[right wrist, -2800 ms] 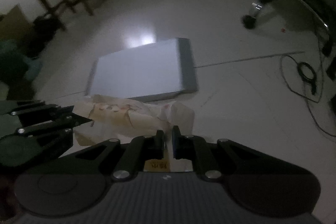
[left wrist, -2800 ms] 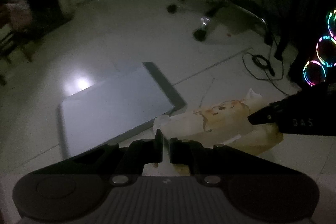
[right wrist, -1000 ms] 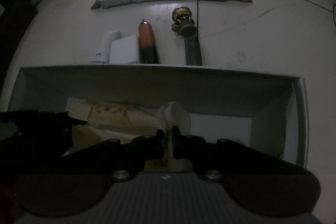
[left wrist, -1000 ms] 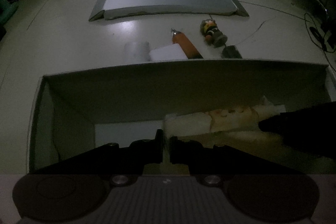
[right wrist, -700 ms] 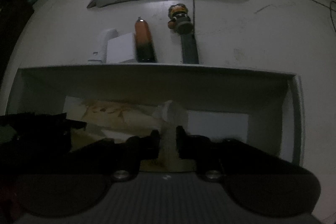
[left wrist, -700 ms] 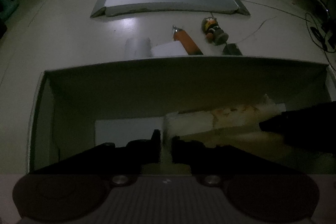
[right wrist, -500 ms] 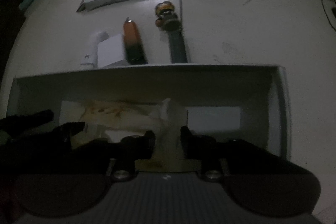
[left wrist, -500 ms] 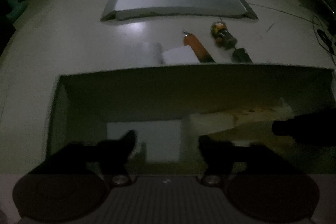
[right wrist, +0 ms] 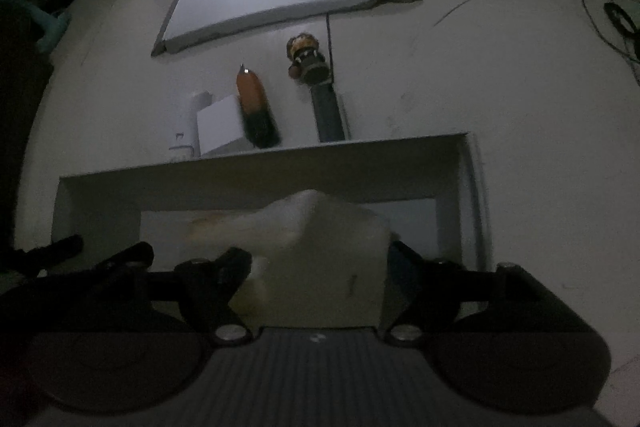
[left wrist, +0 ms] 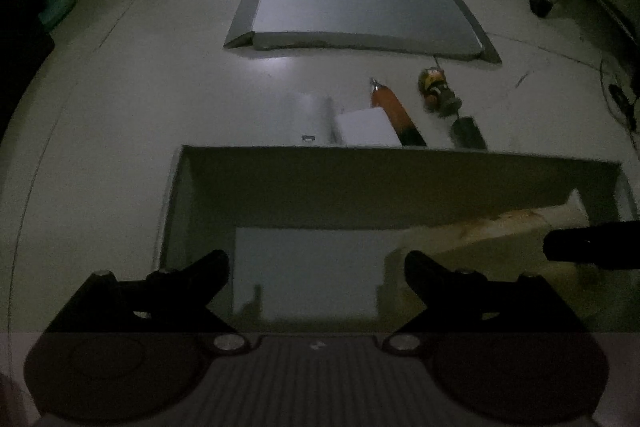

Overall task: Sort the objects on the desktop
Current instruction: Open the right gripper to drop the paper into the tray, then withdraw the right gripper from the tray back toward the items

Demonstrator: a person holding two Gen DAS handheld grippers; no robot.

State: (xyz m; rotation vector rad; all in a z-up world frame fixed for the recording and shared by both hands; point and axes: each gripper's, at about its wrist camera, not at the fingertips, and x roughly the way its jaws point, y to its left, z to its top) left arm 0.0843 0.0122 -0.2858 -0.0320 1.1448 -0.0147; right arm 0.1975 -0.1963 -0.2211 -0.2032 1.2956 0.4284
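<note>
left gripper (left wrist: 316, 263) tilted steeply down over box (left wrist: 384, 167), jaws just opened wide, empty, right gripper (right wrist: 316, 259) likewise, cloth (right wrist: 320, 247) released

The floor (left wrist: 120, 99) is looking smooth and faintly glossy; the open box (left wrist: 400, 171) is showing matt cardboard walls; the printed cloth (right wrist: 320, 239) inside is lying soft and creased.

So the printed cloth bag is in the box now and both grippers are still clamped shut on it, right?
Not quite. The cloth bag does lie in the box, but the left gripper and the right gripper have just been opening; both wrist views show the fingers spread.
</note>
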